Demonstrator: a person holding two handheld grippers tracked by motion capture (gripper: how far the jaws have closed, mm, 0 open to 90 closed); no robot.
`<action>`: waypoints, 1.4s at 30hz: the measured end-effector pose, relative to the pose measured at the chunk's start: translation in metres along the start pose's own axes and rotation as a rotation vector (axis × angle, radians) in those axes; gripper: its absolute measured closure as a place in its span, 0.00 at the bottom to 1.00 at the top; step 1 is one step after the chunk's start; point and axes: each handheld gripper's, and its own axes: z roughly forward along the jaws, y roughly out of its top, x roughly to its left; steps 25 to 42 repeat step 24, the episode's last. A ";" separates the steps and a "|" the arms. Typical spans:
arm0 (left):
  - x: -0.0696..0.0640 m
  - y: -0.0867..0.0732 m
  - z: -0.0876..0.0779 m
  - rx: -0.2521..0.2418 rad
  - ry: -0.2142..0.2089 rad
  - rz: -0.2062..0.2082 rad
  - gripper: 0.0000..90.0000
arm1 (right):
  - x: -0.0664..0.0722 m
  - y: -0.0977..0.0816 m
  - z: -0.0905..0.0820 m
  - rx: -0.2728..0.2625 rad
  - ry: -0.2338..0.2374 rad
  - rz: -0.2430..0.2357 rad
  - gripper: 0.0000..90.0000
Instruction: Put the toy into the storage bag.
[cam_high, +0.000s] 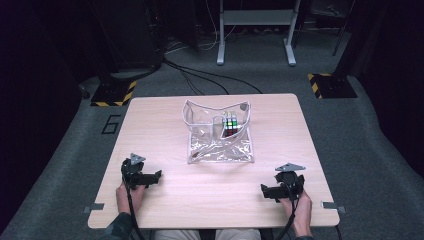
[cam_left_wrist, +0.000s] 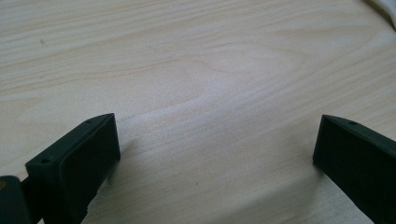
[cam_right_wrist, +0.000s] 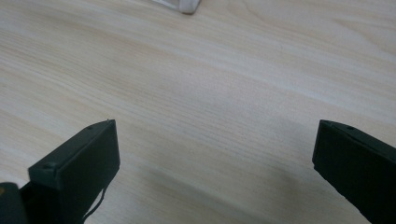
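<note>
A clear plastic pouch (cam_high: 220, 142) stands open in the middle of the wooden table (cam_high: 165, 120). Inside it, toward the back right, sits a multicoloured puzzle cube (cam_high: 230, 124). My left gripper (cam_high: 155, 176) rests near the front left of the table, held by a hand, open with nothing between its jaws (cam_left_wrist: 215, 140). My right gripper (cam_high: 266, 191) rests near the front right, also open and empty (cam_right_wrist: 215, 144). A corner of the pouch (cam_right_wrist: 184, 5) peeks in at the top of the right gripper view. Both grippers are well short of the pouch.
Bare wood lies between the grippers and the pouch. Metal clips (cam_high: 94, 207) (cam_high: 331, 205) sit on the table's front corners. Beyond the table are grey carpet, black cables (cam_high: 200, 77), a white stand (cam_high: 255, 30) and yellow-black striped bases (cam_high: 114, 94).
</note>
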 end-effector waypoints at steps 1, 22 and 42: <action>0.000 0.000 0.000 0.000 0.000 0.000 0.01 | -0.001 -0.002 0.001 -0.001 0.003 -0.001 0.00; 0.000 0.001 0.001 0.003 0.005 -0.005 0.01 | -0.005 -0.020 0.011 -0.084 -0.043 -0.018 0.00; 0.000 0.001 0.001 0.003 0.005 -0.004 0.01 | -0.004 -0.020 0.011 -0.083 -0.045 -0.016 0.00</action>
